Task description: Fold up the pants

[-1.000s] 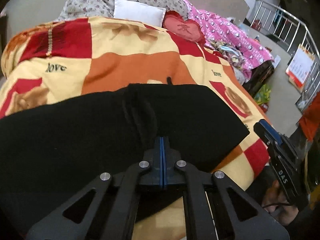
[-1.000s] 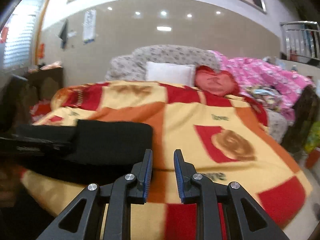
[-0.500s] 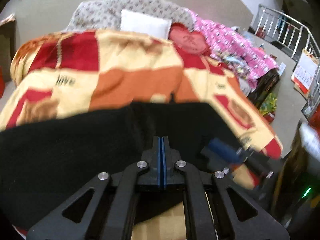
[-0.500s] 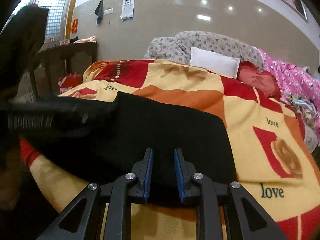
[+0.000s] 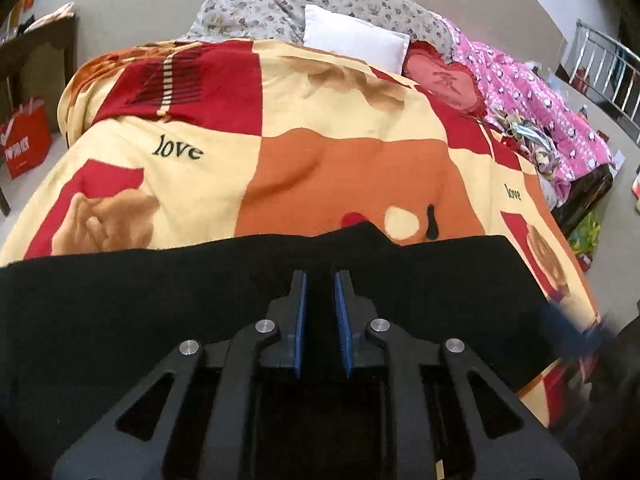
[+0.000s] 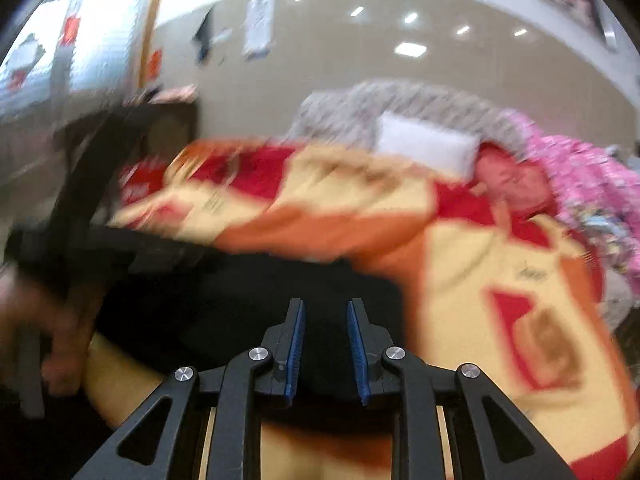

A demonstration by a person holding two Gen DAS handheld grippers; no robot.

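1. The left gripper point(image 5: 320, 308) has its jaws a little apart, with a narrow gap between the blue pads point(image 5: 301, 320). Nothing is held between them; only the black cloth shows behind the gap.
2. The right gripper point(image 6: 325, 344) also has its jaws apart, a bit wider than the left one, and they hold nothing. This view is strongly blurred, so small details cannot be read.
3. The black pants point(image 5: 160, 300) lie flat on the near part of the bed, under and in front of both grippers. In the left wrist view they make a wide dark band from the left edge to near the right edge, with a small raised bump on the far edge.
4. In the right wrist view the pants point(image 6: 224, 304) are directly under the fingers, and their right edge ends just to the right of the gripper.
5. The pants rest on a blanket point(image 5: 340, 168) with red, orange and cream squares and the word "love".
6. Farther away, at the head of the bed, there are a white pillow point(image 5: 356, 42), a red heart cushion point(image 5: 444, 80) and a grey flowered quilt point(image 5: 320, 4).
7. A pink patterned quilt point(image 5: 536, 100) lies to the right of the bed.
8. A red bag point(image 5: 24, 140) stands on the floor at the left.
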